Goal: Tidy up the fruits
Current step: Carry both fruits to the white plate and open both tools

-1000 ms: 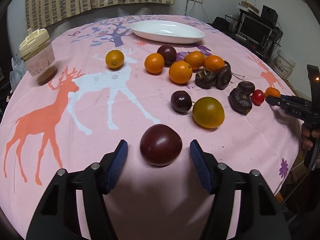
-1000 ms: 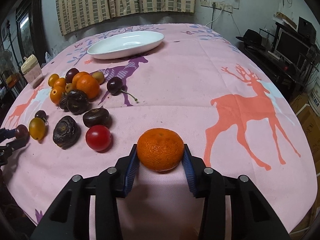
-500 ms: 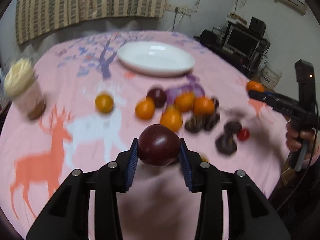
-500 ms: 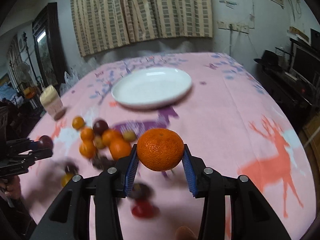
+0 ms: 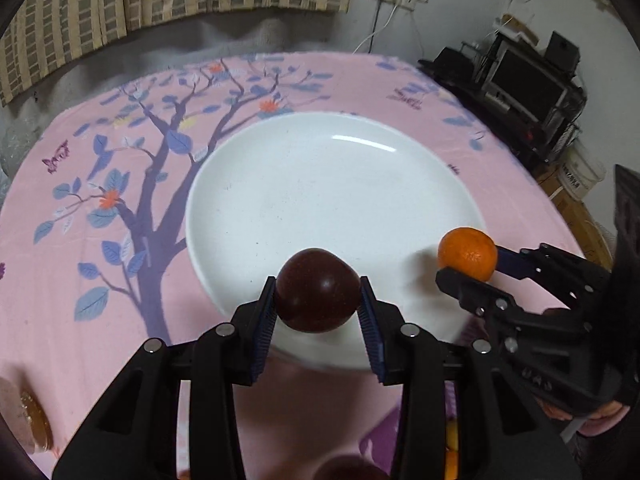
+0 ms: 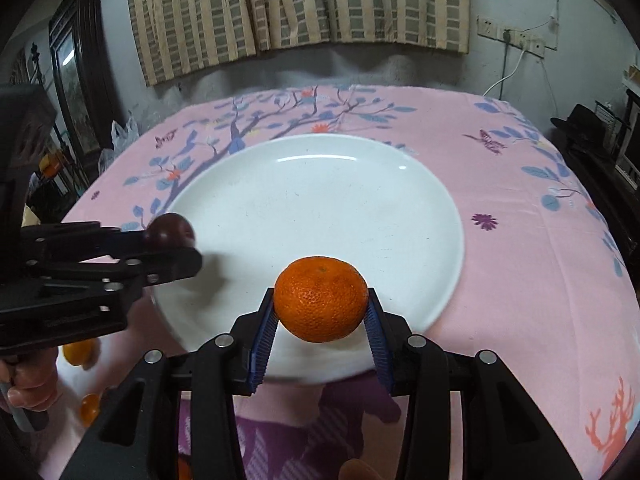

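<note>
With both sets of fingers clamped on fruit, I now have each piece hanging over the near rim of the white plate instead of sitting on the cloth where it lay a second ago. My left gripper pinches the dark plum between its blue pads, narrowed to the fruit's width, and the plum sits above the plate's near edge, apparently not yet touching it. My right gripper grips the orange mandarin the same way, held snug between the pads over the plate's front lip; from the left view that mandarin shows at the plate's right edge, near the plum but apart from it. Both lifts and the carry across the table have happened within the last second, so the pickup is done and what remains is the release. I judge the next step to be lowering each fruit onto the plate and opening the fingers, and since both are round, they may roll toward the middle or into each other if I let go from too high. A few small orange fruits remain on the cloth at the lower left of the right view, so more trips look likely.
</note>
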The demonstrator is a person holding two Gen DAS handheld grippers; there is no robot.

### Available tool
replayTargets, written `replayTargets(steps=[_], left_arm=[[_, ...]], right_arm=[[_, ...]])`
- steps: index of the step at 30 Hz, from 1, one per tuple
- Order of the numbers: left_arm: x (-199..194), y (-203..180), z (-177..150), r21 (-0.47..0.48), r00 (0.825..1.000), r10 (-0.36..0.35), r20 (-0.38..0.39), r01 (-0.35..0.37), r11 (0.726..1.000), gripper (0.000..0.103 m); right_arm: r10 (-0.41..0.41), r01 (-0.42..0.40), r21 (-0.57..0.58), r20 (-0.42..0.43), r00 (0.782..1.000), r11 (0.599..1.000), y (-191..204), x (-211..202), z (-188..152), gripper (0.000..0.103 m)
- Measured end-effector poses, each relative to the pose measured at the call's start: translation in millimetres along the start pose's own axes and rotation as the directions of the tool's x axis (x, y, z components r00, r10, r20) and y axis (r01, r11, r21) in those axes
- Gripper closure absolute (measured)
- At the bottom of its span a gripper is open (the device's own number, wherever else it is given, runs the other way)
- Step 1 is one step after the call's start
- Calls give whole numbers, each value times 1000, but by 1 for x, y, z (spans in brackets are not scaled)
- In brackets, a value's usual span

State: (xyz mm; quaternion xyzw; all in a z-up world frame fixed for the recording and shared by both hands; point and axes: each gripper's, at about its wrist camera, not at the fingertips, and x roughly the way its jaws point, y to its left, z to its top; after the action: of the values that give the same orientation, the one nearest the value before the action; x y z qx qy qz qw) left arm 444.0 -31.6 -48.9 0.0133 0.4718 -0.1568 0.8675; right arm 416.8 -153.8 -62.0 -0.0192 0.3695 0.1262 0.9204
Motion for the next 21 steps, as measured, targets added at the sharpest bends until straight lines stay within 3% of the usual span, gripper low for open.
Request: replayTargets(steps=[3, 4, 5, 8, 11, 14, 18, 21], left_arm=[[20, 3, 3, -7, 999, 5, -45, -5, 1000, 64], [22, 4, 1, -9, 999, 7, -52, -7, 1000, 62], [21, 3, 1, -8, 999, 7, -51, -8, 1000, 49], [-3, 3, -2, -22, 998, 61, 22, -61, 998, 18], [-46, 4, -16, -26, 995, 47, 85, -45, 999, 15], [-89, 3, -43, -35, 990, 47, 133, -43, 998, 8], [-139, 0, -106, -43, 983, 34, 183, -26, 999, 8], [-157, -2, -162, -63, 981, 18, 194, -6, 998, 7]], right_arm=[[9, -9, -20, -12, 1000, 1000, 3, 8, 1, 58], [13, -13, -26, -13, 1000, 1000, 4, 8, 1, 51], [18, -19, -30, -11, 1000, 999, 5, 6, 2, 38], [-3, 4, -21, 33, 999, 1000, 4, -16, 0, 23], [25, -26, 8, 96, 995, 1000, 4, -62, -12, 10], [40, -43, 9, 165, 986, 999, 10, -111, -35, 8], [46, -48, 4, 226, 973, 999, 28, -168, -94, 9], [73, -76, 6, 209, 975, 997, 43, -186, -141, 9]])
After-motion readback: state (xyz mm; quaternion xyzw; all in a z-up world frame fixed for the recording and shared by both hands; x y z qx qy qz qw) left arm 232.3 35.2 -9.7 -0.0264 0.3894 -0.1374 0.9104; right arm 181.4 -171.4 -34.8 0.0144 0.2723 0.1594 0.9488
